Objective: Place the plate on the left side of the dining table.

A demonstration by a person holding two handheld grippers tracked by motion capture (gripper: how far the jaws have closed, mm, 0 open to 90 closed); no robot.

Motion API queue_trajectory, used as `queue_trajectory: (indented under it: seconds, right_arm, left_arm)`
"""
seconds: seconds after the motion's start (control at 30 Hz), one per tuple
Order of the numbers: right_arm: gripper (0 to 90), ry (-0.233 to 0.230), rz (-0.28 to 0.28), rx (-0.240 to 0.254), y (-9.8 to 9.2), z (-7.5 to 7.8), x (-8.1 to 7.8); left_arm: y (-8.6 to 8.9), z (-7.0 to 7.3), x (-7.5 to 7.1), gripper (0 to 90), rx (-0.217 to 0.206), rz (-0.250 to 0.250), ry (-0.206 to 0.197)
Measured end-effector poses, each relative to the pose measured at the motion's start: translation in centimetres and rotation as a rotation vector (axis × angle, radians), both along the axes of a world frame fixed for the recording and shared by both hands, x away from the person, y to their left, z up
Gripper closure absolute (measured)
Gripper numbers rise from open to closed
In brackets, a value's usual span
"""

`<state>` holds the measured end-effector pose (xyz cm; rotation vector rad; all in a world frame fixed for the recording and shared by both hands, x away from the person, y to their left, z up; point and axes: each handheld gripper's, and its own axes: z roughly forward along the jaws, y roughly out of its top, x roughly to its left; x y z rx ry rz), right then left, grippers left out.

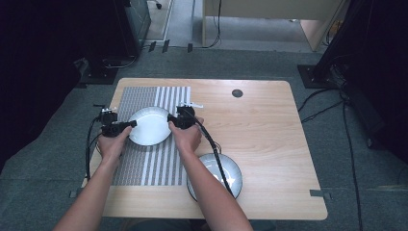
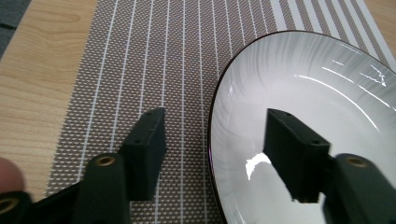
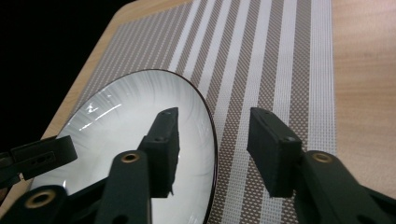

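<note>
Both my grippers stand open astride opposite rims of the white plate (image 1: pixel 150 126) on the striped placemat (image 1: pixel 144 163), the left gripper (image 1: pixel 131 124) at its left edge, the right gripper (image 1: pixel 171 119) at its right, neither pinching it. To let go cleanly I should draw each hand straight outward, level, so no jaw clips the rim. The second plate (image 1: pixel 230 169) sits near right, well apart.

Lab (floor cables (image 1: pixel 327 103), dark equipment stands (image 1: pixel 332 53))
</note>
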<state>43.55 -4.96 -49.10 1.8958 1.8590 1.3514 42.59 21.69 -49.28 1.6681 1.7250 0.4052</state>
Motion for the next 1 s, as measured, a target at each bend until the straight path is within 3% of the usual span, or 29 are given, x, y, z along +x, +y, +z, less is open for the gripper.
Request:
queue_trajectory:
  seconds: [0.1,0.13,0.2,0.33,0.43,0.53,0.63,1.0]
  right_arm:
    - [46.0,-0.01,0.018,0.008,-0.3,0.4,-0.1]
    - [39.0,-0.025,0.029,-0.001,-0.6,0.8,-0.3]
    - [32.8,-0.015,0.049,0.01,-0.7,1.2,-0.4]
    - [26.7,-0.021,0.125,-0.076,-1.2,2.0,-1.1]
    - [26.3,-0.064,0.136,-0.068,-1.9,2.4,-1.9]
    - [26.3,-0.063,0.133,-0.073,-2.4,2.6,-2.3]
    - [24.5,-0.066,0.151,-0.09,-2.9,2.8,-3.0]
    - [23.1,-0.08,0.138,-0.094,-5.7,3.7,-4.5]
  left_arm:
    - [0.1,0.3,-0.3,29.4,-0.007,-0.012,0.001]
    - [0.1,0.6,-0.6,23.9,0.005,-0.029,-0.007]
    - [0.1,0.9,-1.0,22.0,0.003,-0.046,-0.028]
    - [0.0,1.8,-1.9,23.3,0.007,-0.063,-0.092]
    - [-0.1,2.1,-2.3,19.9,0.01,-0.079,-0.1]
    - [-0.2,2.2,-2.6,18.2,0.01,-0.084,-0.106]
    - [-0.4,2.3,-3.3,16.0,0.041,-0.085,-0.11]
    - [-0.1,2.6,-4.9,15.9,0.026,-0.086,-0.132]
